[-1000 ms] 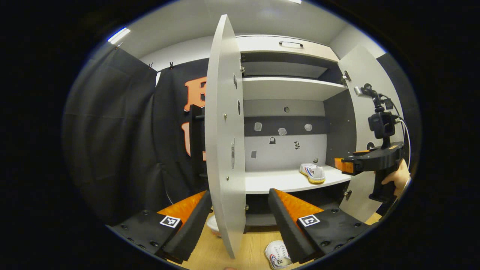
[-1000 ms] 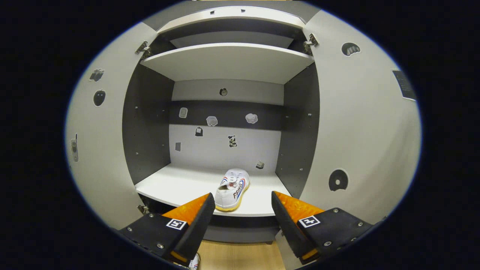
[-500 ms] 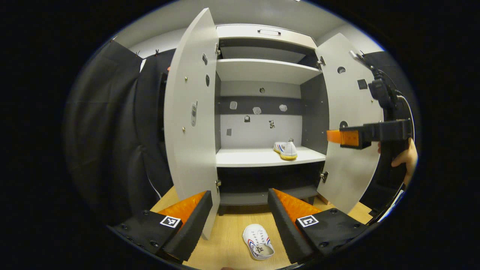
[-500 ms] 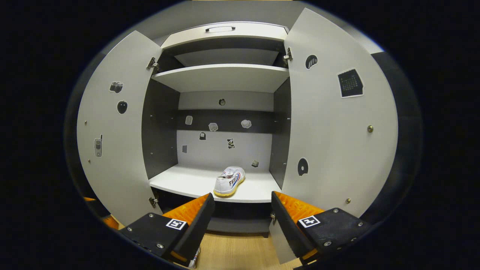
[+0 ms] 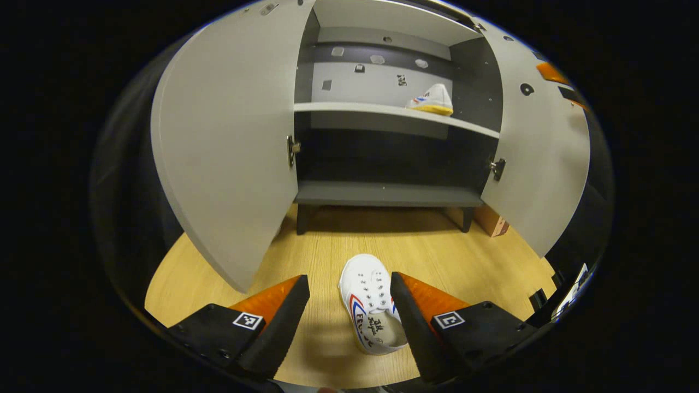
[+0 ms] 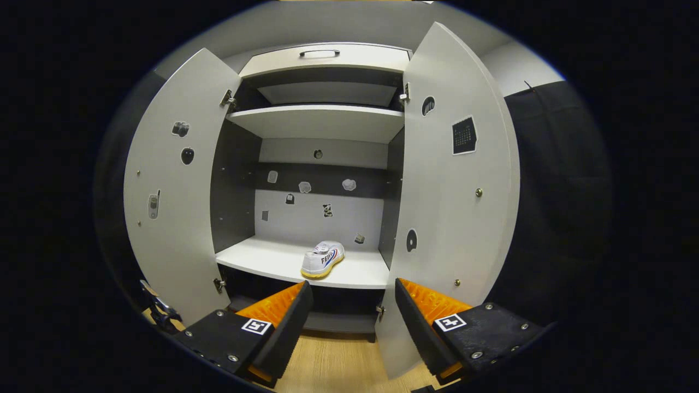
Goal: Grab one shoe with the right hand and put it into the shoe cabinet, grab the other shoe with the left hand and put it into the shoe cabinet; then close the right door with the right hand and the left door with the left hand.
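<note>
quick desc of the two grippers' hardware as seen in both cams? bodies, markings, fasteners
Left gripper and right gripper look alike: two wedge-shaped jaws with ribbed inner faces, each on a flat black base plate. Each plate carries a small square black-and-white fiducial tag and several round screw heads. No cables or sleeves are visible near them.

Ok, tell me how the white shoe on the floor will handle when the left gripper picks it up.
The shoe on the floor looks like soft canvas with an open collar, so its upper will probably squash under the fingers. It is small and low, so likely light. Its flat sole on the wooden floor should keep it from rolling. The left gripper is open above it.
</note>
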The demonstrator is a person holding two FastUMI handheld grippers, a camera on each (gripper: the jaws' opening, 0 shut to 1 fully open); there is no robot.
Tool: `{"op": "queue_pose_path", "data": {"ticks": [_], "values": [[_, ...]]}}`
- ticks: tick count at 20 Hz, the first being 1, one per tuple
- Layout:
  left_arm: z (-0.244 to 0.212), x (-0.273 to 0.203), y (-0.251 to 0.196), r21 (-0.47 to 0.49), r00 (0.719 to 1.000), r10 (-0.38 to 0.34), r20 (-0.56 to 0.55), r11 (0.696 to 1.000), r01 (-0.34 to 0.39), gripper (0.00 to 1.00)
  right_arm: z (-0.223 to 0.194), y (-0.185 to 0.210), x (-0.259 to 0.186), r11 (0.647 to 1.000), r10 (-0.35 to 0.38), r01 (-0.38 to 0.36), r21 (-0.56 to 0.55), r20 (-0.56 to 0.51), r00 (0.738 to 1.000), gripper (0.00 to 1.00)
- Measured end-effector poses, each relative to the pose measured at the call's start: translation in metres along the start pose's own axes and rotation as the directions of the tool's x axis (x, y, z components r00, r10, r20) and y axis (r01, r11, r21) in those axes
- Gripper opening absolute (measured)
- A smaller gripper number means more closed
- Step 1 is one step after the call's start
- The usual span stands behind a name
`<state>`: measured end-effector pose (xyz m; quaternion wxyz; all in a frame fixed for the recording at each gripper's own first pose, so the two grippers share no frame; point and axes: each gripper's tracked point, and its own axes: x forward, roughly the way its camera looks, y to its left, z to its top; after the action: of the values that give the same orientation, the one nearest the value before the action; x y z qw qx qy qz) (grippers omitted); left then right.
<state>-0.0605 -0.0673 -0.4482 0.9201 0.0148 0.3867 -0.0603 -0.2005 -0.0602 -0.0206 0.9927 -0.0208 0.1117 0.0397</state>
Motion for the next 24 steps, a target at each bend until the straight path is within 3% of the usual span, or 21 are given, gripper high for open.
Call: {"op": "queue_pose_path", "data": {"ticks": [2,6,12,14,16,19,20,21,23,24], "values": [[-0.03,0.014,0.006,0.024,0.997,0.018,-0.077,1.0,-0.016,1.0,-0.006,0.0,-0.001,1.0,0.01,-0.01,-0.003,-0.019,1.0,0.93],[-0.082,0.04,0.008,-0.038,0.977,0.009,-0.213,0.999,-0.018,0.98,-0.012,-0.003,-0.009,1.0,0.012,-0.013,-0.012,-0.036,0.999,0.93],[-0.096,0.058,0.011,-0.066,0.959,-0.009,-0.282,0.998,-0.01,1.0,-0.017,-0.001,-0.012,0.999,0.034,-0.034,0.0,-0.054,0.998,0.93],[-0.103,0.063,0.004,-0.086,0.951,-0.03,-0.308,0.996,0.004,0.94,-0.02,0.0,-0.01,0.999,0.038,-0.038,0.0,-0.063,0.997,0.93],[-0.104,0.065,-0.008,-0.103,0.949,-0.059,-0.311,0.994,0.028,0.78,-0.023,0.0,-0.011,0.999,0.037,-0.038,-0.002,-0.069,0.997,0.93],[-0.103,0.066,-0.01,-0.022,0.941,-0.036,-0.336,0.999,0.03,0.36,-0.025,-0.003,-0.011,1.0,0.029,-0.03,-0.009,-0.075,0.997,0.93],[-0.104,0.064,-0.01,-0.014,0.936,-0.025,-0.352,1.0,0.021,0.39,-0.024,-0.003,-0.012,1.0,0.028,-0.029,-0.008,-0.075,0.997,0.93],[-0.102,0.068,-0.006,0.004,0.933,-0.002,-0.36,1.0,0.004,0.25,-0.024,-0.002,-0.013,1.0,0.028,-0.029,-0.006,-0.074,0.997,0.93],[-0.105,0.067,-0.007,-0.002,0.93,-0.017,-0.368,1.0,0.017,0.08,-0.025,0.0,-0.013,0.999,0.033,-0.034,-0.007,-0.078,0.996,0.93],[-0.105,0.066,-0.006,0.008,0.932,-0.02,-0.363,1.0,0.025,0.07,-0.026,0.0,-0.014,0.999,0.033,-0.034,-0.011,-0.079,0.996,0.93]]}}
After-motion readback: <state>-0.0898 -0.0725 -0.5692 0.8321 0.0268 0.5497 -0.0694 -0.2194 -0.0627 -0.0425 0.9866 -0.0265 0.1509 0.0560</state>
